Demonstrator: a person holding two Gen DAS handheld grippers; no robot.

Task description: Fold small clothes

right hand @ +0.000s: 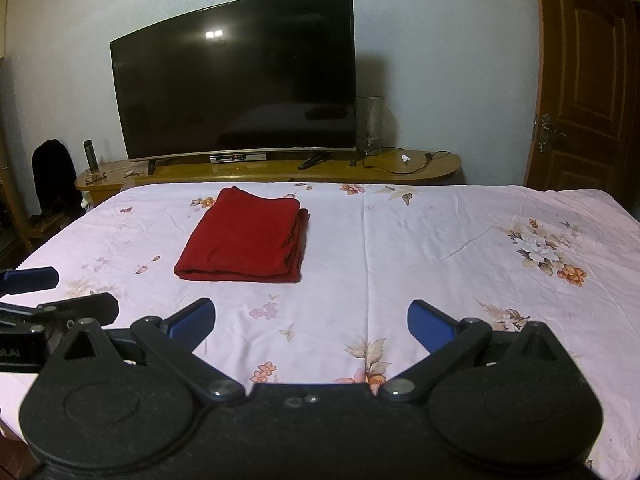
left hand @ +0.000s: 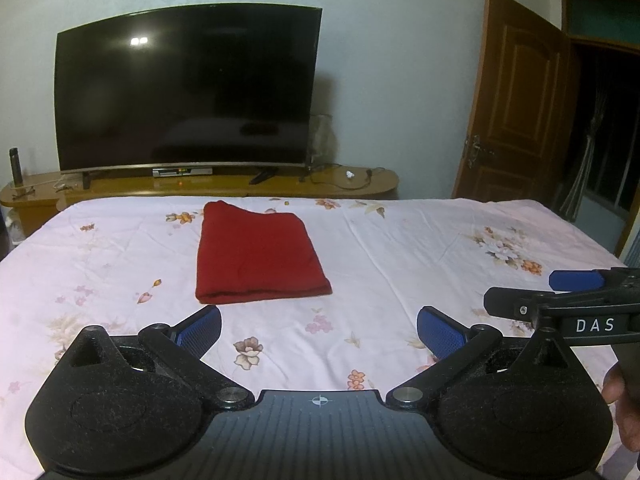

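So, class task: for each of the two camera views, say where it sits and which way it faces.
Left wrist: on the left gripper, facing the folded red garment on the floral bedsheet; a hand shows.
Right wrist: on the right gripper, facing likewise; the left gripper shows.
Shared: garment, black television.

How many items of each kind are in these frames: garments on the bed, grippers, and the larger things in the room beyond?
Folded red garment, on the floral bedsheet: 1
Grippers, left gripper and right gripper, both open and empty: 2
Television: 1
Wooden TV bench: 1
Wooden door: 1
Total: 6
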